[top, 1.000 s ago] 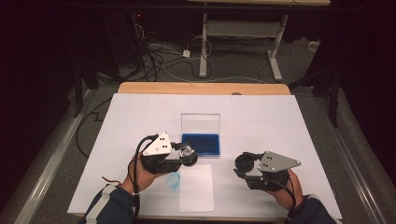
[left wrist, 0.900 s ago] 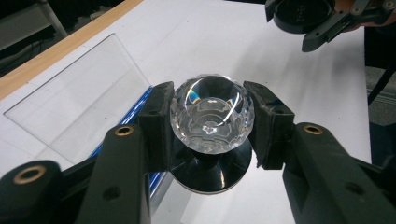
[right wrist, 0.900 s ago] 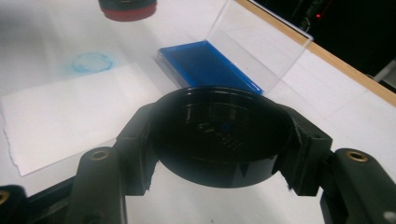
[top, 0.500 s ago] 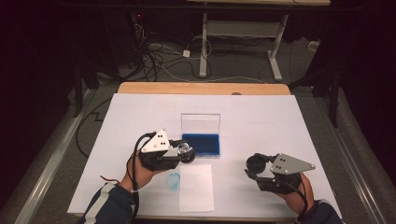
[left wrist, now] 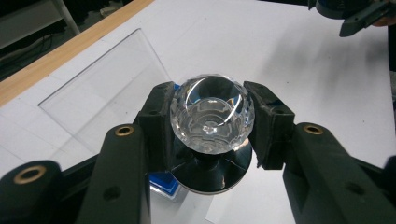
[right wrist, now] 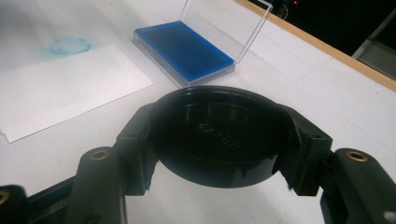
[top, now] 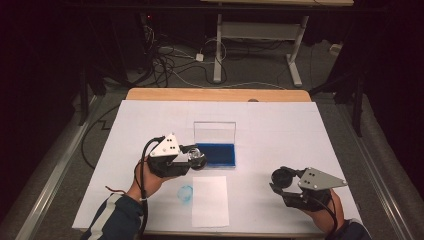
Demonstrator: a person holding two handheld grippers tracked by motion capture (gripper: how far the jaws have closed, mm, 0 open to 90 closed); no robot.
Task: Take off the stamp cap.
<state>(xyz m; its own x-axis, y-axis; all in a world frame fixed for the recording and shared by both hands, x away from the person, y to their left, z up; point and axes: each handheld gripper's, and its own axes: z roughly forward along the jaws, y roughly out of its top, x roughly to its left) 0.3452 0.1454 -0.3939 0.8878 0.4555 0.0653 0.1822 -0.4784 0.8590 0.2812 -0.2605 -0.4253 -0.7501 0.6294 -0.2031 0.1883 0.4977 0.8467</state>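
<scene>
Broad white-covered bench [top: 150, 125] with a strip of bare wood along the far edge. Near the middle, slightly toward the far edge: blue ink pad [top: 219, 154] in a clear case, its transparent lid [top: 215, 132] standing upright at the back. Just nearer the front edge from the pad: white sheet of paper [top: 210, 200], lying flat, one short side close to the front edge. Just off the sheet's left side: faint blue round print [top: 185, 192] on the bench cover.

Left gripper [top: 192, 158] held above the bench left of centre, just beside the pad's left end, tilted toward it. Between the jaws, clamped from both sides: faceted crystal stamp [left wrist: 212, 119], a clear cut-glass ball on a black round base, the pads [left wrist: 161, 116] pressing the ball on opposite flanks. In the left gripper view, a corner of the blue pad under the black base, the clear lid to the left.

Right gripper [top: 282, 180] over the right part of the bench, toward the front right corner, well apart from pad and sheet. Jaws closed narrow on a black round cap [right wrist: 217, 135], a shallow dish gripped at its rim on either side, hollow side facing the camera in the right gripper view, with pad, sheet and blue print beyond.
</scene>
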